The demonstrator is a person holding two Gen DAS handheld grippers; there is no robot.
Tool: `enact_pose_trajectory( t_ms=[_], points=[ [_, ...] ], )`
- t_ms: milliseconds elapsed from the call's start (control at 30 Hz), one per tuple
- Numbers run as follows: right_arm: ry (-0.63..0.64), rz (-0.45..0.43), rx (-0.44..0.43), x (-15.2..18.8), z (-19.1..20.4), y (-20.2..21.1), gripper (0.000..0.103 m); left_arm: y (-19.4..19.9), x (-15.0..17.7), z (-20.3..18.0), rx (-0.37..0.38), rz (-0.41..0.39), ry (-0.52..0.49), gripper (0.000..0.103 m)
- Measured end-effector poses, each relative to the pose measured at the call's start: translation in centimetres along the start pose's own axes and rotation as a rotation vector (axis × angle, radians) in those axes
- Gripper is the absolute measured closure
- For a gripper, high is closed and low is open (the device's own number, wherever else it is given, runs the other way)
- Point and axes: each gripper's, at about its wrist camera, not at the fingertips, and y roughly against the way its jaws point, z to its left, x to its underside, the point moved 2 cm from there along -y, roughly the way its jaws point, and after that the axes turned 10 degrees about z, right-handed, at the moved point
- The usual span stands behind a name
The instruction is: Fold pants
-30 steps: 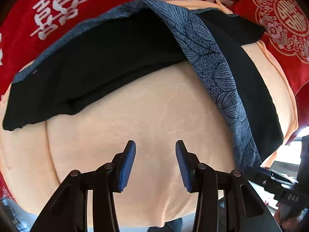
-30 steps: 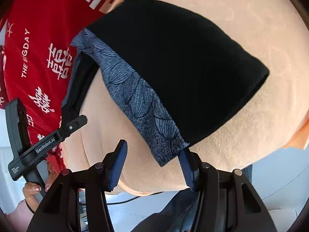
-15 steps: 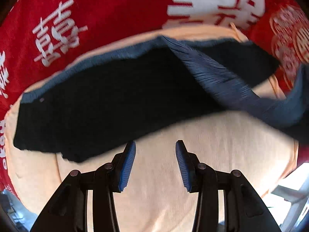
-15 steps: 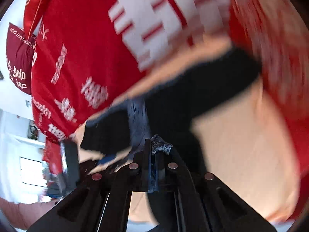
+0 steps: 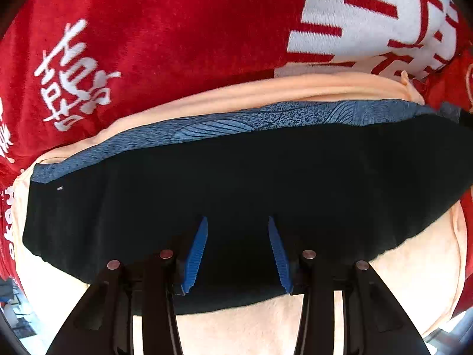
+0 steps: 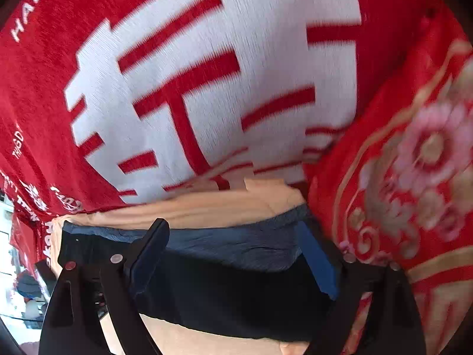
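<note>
Folded black pants [image 5: 236, 183] with a blue leaf-print band lie flat on peach cloth [image 5: 266, 331]. We hold our left gripper [image 5: 238, 251] above them, jaws apart and empty. Our right gripper [image 6: 233, 254] has just spread its jaws wide, gripping nothing.

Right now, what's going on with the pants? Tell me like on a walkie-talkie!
Left gripper empty, over the pants. Right gripper jaws just opened, nothing pinched. Pants lie folded on the peach cloth. Nothing in the way.
</note>
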Motion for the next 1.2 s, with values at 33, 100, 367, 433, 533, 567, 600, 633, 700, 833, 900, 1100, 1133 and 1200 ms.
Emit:
enact_pose_trajectory(
  t_ms=[33,100,367,433,533,567,600,633,700,833,900,1100,1133,1200],
  points=[
    [0.007,-0.017,0.044,-0.1,0.2,1.0,0.013,-0.2,-0.2,-0.2,-0.002,0.002,-0.001,0.058],
    [0.020,-0.062,0.044,0.0,0.7,2.6,0.013,-0.4,-0.6,-0.7,-0.004,0.005,-0.001,0.058],
    [0.054,0.109,0.054,4.7,1.6,-3.9,0.072,-1.3,-2.7,-3.1,0.005,0.005,0.001,0.058],
    [-0.036,0.097,0.074,6.1,0.1,-4.5,0.072,-1.4,-2.8,-3.7,0.015,0.000,-0.006,0.058],
    [-0.031,0.020,0.204,7.0,-0.4,-3.7,0.072,-2.1,-2.5,-4.4,-0.017,0.002,-0.033,0.058],
    [-0.002,-0.004,0.229,6.7,0.0,-3.4,0.070,-2.2,-2.4,-4.5,-0.028,-0.005,-0.040,0.058],
    [0.019,-0.017,0.238,6.4,0.2,-3.2,0.060,-2.3,-2.3,-4.7,-0.038,-0.016,-0.046,0.058],
    [0.040,-0.020,0.245,5.8,0.5,-3.3,0.052,-2.3,-2.2,-4.8,-0.046,-0.027,-0.052,0.058],
    [0.038,0.011,0.201,4.5,0.5,-4.0,0.046,-2.2,-2.0,-4.9,-0.066,-0.034,-0.054,0.050],
    [0.039,0.103,0.083,4.3,1.1,-6.7,0.047,-2.6,-2.2,-4.2,-0.060,-0.035,-0.019,0.042],
    [0.055,0.142,0.118,3.8,1.0,-9.3,0.047,-2.8,-2.3,-4.0,-0.050,-0.035,-0.017,0.040],
    [-0.044,0.068,0.200,0.2,-1.9,-10.2,0.056,-3.2,-3.0,-2.3,-0.031,-0.018,-0.002,0.032],
    [-0.052,0.051,0.180,0.2,-1.8,-9.4,0.056,-2.9,-3.1,-1.9,-0.035,-0.020,0.011,0.032],
    [-0.041,0.030,0.122,1.1,-1.3,-7.5,0.056,-2.0,-3.0,-1.1,-0.024,-0.032,0.030,0.032]
  ],
)
